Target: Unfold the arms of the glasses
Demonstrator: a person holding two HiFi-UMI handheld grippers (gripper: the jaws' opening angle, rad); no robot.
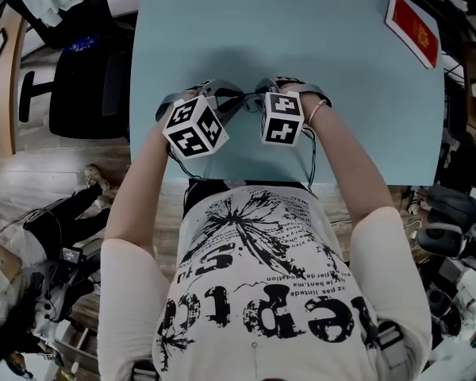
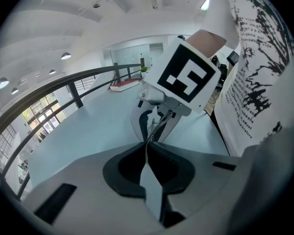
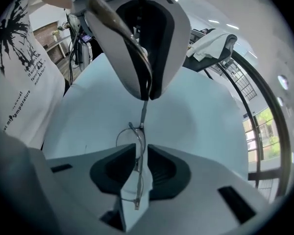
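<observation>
Above table [image 1: 341, 94], near its front edge: glasses [image 3: 139, 180] held in air between both tongs. Left tongs [image 2: 148, 147] clamped tight on thin arm [image 2: 155, 130], likely anchoring it. Right tongs [image 3: 139, 148] part open, glasses loose in gap, pads not pressing. Probably readying grip so arm can swing out.

Holds left gripper [image 1: 209, 92] and right gripper [image 1: 274, 86] close together above pale blue table [image 1: 317, 46], thin wire glasses [image 1: 243, 96] spanning between them.

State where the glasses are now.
Right gripper view, centre: the glasses sit edge-on between the jaws of the right tool, one arm pinched by the left tool just ahead, over the blue table.
</observation>
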